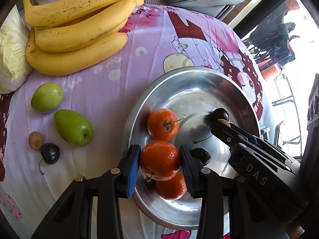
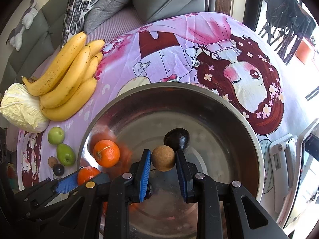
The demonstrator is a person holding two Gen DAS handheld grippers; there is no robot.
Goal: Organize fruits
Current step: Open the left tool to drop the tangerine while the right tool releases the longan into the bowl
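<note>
Presently, a mandarin is clamped between the left gripper fingers above the steel bowl, while a tan longan is pinched by the right gripper over the bowl's middle, beside a dark cherry.

Left hand-held gripper clamped around a tangerine over the steel bowl.

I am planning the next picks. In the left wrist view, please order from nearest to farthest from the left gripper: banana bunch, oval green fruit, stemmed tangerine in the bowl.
From the left gripper:
1. Stemmed tangerine, just ahead, inside the bowl.
2. Oval green fruit, left, on the cloth.
3. Banana bunch, far upper left.
</note>
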